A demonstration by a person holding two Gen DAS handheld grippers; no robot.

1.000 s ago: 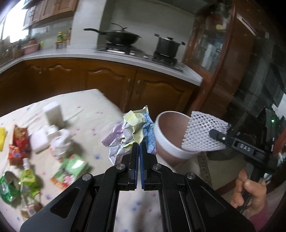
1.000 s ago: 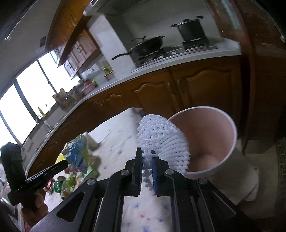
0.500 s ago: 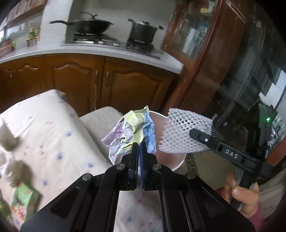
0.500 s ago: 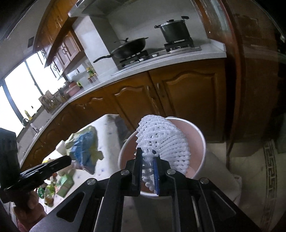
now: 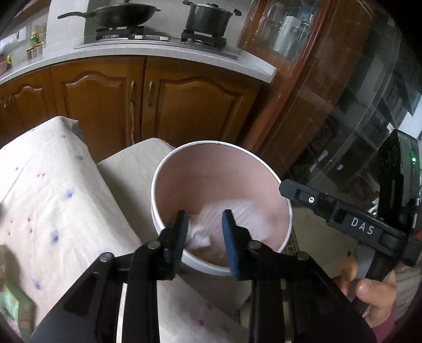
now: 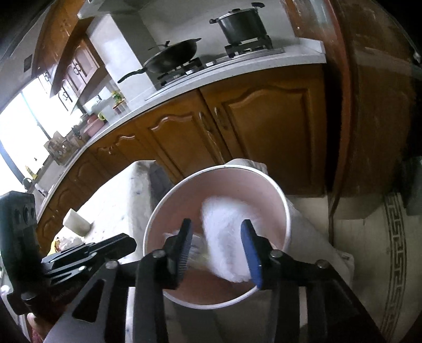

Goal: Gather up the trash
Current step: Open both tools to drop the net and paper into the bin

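Note:
A white bin with a pink inside [image 5: 182, 163] stands beside the table; it also shows in the right wrist view [image 6: 279, 192]. My left gripper [image 5: 204, 219] is open and empty over the bin's near rim. My right gripper [image 6: 216, 229] is open over the bin too; it appears from the side in the left wrist view [image 5: 287, 186]. The white foam net [image 6: 226, 232] is blurred, falling inside the bin between my right fingers; it shows as a pale blur in the left wrist view [image 5: 237, 213]. Crumpled paper [image 5: 199, 236] lies low in the bin.
The table with a dotted cloth [image 5: 52, 200] lies left of the bin, a green wrapper [image 5: 10, 308] at its near edge. A white box [image 6: 77, 221] sits on the table. Wooden cabinets [image 5: 126, 97] and a stove with a wok [image 5: 124, 15] stand behind. A dark cabinet [image 5: 316, 92] is at right.
Both grippers have opened over the bin. The crumpled coloured paper left my left gripper and the foam net left my right gripper; both are dropping or lying inside the bin.

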